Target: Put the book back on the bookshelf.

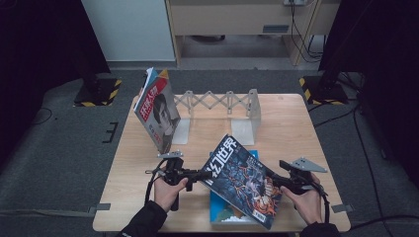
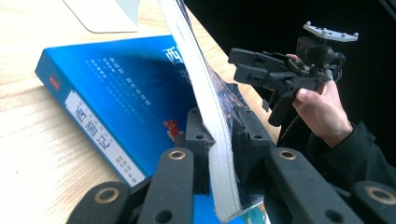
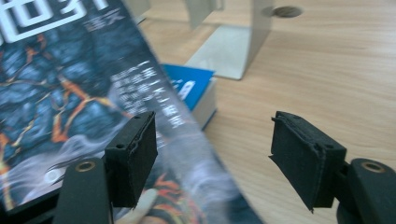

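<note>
Dark-covered magazine (image 1: 244,180) tilts above the blue book (image 2: 116,107) at the table's (image 1: 296,128) near edge, clamped by the left gripper (image 2: 215,140) at 1 edge while the right gripper (image 3: 215,158) gapes beside it, likely to steady it.
</note>
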Demonstrator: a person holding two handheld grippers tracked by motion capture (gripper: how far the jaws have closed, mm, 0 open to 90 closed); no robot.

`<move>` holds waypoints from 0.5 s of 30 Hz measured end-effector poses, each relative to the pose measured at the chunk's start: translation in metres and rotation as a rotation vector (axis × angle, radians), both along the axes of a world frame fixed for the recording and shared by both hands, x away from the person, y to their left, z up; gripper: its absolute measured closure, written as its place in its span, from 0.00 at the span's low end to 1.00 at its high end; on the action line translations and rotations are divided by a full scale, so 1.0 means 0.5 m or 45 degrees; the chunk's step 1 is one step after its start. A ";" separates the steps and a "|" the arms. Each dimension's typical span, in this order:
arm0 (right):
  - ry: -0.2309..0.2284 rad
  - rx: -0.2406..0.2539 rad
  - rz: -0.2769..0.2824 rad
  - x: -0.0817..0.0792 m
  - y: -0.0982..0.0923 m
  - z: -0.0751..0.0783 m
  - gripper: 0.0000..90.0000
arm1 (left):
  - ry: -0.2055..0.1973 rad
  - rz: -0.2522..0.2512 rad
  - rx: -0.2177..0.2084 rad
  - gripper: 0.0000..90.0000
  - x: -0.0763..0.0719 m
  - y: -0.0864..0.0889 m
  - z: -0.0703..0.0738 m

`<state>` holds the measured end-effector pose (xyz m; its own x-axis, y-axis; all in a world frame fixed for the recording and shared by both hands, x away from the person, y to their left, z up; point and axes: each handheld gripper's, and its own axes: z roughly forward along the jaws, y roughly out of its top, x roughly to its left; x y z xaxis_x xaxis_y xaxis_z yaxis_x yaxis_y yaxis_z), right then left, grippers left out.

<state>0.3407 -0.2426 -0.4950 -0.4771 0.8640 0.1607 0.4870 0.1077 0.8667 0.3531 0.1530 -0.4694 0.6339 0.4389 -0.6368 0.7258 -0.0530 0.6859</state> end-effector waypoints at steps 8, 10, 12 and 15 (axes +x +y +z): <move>-0.006 -0.004 -0.099 0.006 -0.039 0.000 0.35 | -0.061 0.031 -0.030 0.89 -0.003 -0.003 0.035; -0.007 -0.009 -0.125 0.007 -0.048 -0.001 0.35 | -0.077 0.039 -0.039 0.89 -0.004 -0.003 0.047; -0.003 -0.017 -0.143 0.008 -0.058 -0.001 0.35 | -0.099 0.045 -0.052 0.90 -0.006 -0.003 0.062; -0.003 -0.039 -0.178 0.010 -0.070 -0.005 0.35 | -0.136 0.053 -0.068 0.91 -0.007 0.001 0.085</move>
<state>0.3458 -0.2776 -0.4974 -0.3522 0.9265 0.1323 0.4972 0.0654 0.8652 0.3496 0.1533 -0.4272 0.6813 0.4335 -0.5899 0.6492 0.0144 0.7605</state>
